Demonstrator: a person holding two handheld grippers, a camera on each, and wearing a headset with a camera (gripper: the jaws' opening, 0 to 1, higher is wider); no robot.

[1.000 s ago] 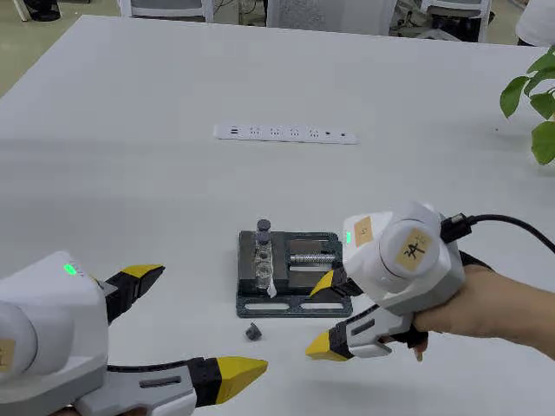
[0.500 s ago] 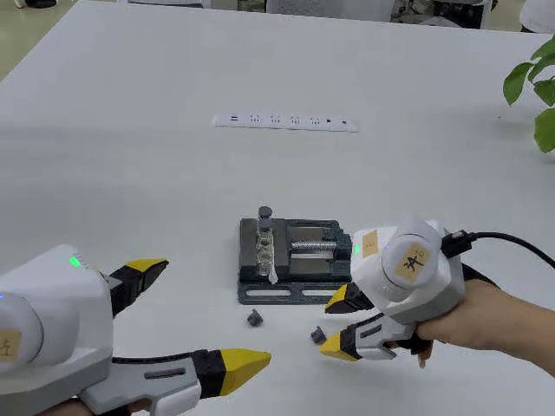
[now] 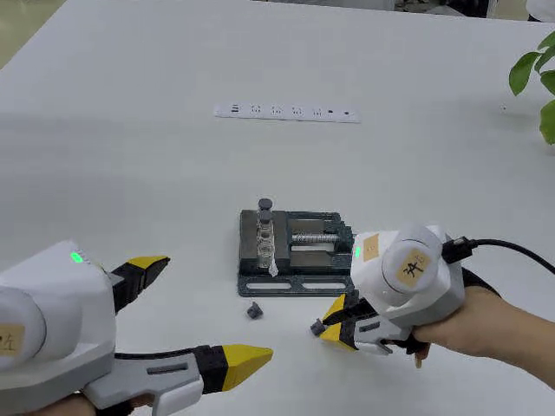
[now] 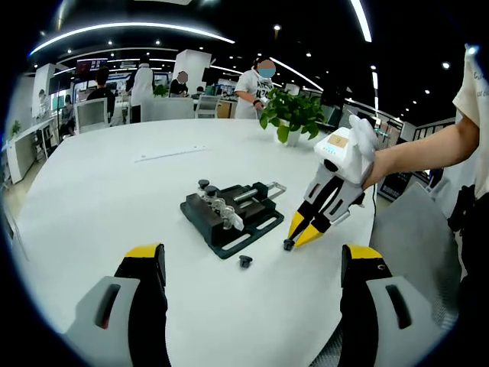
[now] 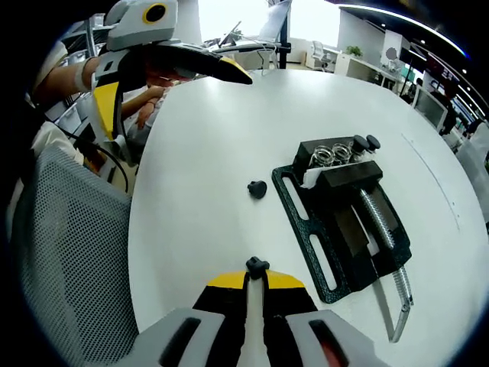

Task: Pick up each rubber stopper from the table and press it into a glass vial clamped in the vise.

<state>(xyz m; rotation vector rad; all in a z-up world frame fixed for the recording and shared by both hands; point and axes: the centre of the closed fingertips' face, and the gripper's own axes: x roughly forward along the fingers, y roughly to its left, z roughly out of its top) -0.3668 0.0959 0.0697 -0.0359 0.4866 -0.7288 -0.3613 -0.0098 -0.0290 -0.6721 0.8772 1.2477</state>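
Stopper of dark grey rubber (image 5: 257, 266) heads our notes. Black metal vise (image 3: 295, 260) on white table (image 3: 130, 130); left gripper (image 3: 217, 306) gaping, empty; right gripper (image 3: 325, 322) clenched on that stopper, near vise's front edge. Stopper: we judge light, squashy, grippy; pinch its cap. Long axis seemingly along jaws, leading end unclear

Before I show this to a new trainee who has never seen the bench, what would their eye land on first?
The black vise in the middle of the head view, clamping a row of glass vials, draws the eye first. Just in front of it the right gripper is shut on a small dark rubber stopper, and a second stopper lies loose by the vise's front edge.
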